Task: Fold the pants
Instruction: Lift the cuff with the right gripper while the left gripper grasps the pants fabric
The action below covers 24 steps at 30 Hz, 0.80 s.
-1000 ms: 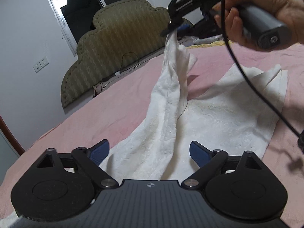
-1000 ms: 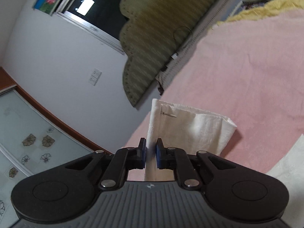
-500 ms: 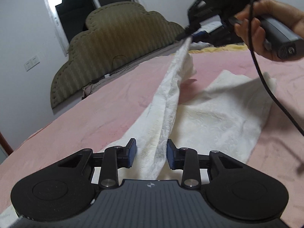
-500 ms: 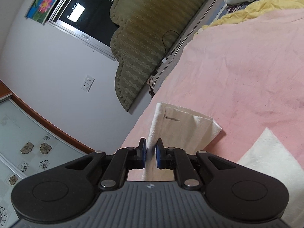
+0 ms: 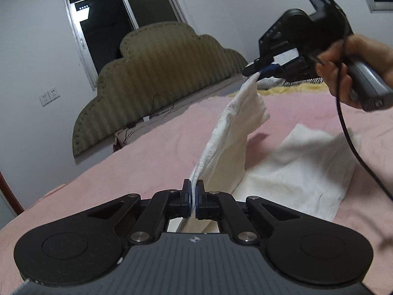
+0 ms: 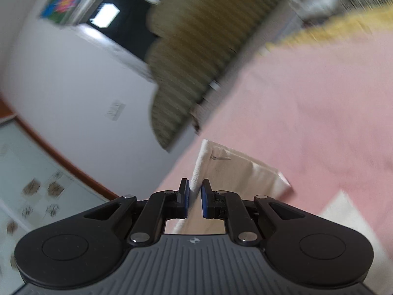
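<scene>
**Both claws pinching one trouser leg, raised for the fold**

Pink bedspread (image 5: 152, 152) fills the ground, with a scalloped olive headboard (image 5: 157, 73) and a dark window (image 5: 115, 27) behind. White pants (image 5: 294, 162) lie partly on the bed; one leg is drawn up off it into a taut band. Left claw (image 5: 193, 198): its jaws have just been closing and now stand pressed together on the near end of that band, the cloth between the blue pads. Right claw (image 5: 264, 70): pinching the far end of the same leg, held higher, with a person's hand (image 5: 353, 66) wrapped round the handle and a black cable (image 5: 348, 137) hanging from it. In the right wrist view the right claw's pads grip a hemmed edge, and the background is blurred. Judged step: the lifted leg is ready to be carried across and laid on the other. That move would call for both claws travelling together, keeping the edge straight, then lowering it so the hems meet.
</scene>
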Each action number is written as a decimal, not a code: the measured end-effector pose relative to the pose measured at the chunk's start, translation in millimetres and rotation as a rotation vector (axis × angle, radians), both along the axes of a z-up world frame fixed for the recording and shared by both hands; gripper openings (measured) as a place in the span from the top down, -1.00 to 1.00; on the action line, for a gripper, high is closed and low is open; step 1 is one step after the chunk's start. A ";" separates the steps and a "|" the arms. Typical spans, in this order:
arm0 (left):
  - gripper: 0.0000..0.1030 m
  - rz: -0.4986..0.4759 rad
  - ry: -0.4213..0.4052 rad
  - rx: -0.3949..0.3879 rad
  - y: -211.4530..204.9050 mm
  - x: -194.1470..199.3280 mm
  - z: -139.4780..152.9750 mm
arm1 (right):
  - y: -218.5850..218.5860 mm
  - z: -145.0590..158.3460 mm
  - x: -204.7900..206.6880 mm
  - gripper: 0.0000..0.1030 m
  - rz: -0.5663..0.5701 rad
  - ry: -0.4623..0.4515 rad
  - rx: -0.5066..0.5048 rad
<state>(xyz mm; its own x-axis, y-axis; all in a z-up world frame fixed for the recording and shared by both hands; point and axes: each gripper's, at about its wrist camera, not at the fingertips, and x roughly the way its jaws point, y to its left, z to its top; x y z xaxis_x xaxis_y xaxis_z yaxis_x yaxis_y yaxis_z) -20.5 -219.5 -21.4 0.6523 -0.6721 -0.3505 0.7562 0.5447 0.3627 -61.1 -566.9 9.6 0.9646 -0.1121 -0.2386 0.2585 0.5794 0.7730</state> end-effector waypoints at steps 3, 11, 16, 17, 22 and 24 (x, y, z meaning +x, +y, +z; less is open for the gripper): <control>0.93 -0.071 0.053 0.030 0.8 -12.4 -4.6 | 8.8 6.4 -27.5 0.79 -0.020 0.026 -0.079; 0.93 -0.218 0.092 0.154 5.1 -44.8 -43.1 | 1.0 -72.7 -100.0 0.79 -0.134 0.203 0.131; 0.93 -0.245 0.096 0.170 9.6 -50.7 -44.9 | 9.3 -81.9 -126.0 0.79 -0.164 0.196 0.148; 0.93 -0.240 0.093 0.175 10.0 -54.1 -47.3 | 10.4 -81.4 -132.1 0.79 -0.172 0.194 0.135; 0.85 -0.242 0.063 0.230 2.3 -59.5 -58.9 | 13.5 -80.0 -148.8 0.79 -0.197 0.228 0.079; 0.60 -0.237 0.053 0.231 2.4 -60.5 -60.8 | 12.9 -80.9 -149.3 0.79 -0.184 0.271 0.060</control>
<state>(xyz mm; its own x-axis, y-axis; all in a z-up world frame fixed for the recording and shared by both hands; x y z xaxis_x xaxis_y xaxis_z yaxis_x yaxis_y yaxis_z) -81.1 -217.1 -82.3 0.4639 -0.7015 -0.5410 0.8732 0.2593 0.4126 -210.4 -554.0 -71.4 0.8300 -0.2568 -0.4951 0.5555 0.4589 0.6934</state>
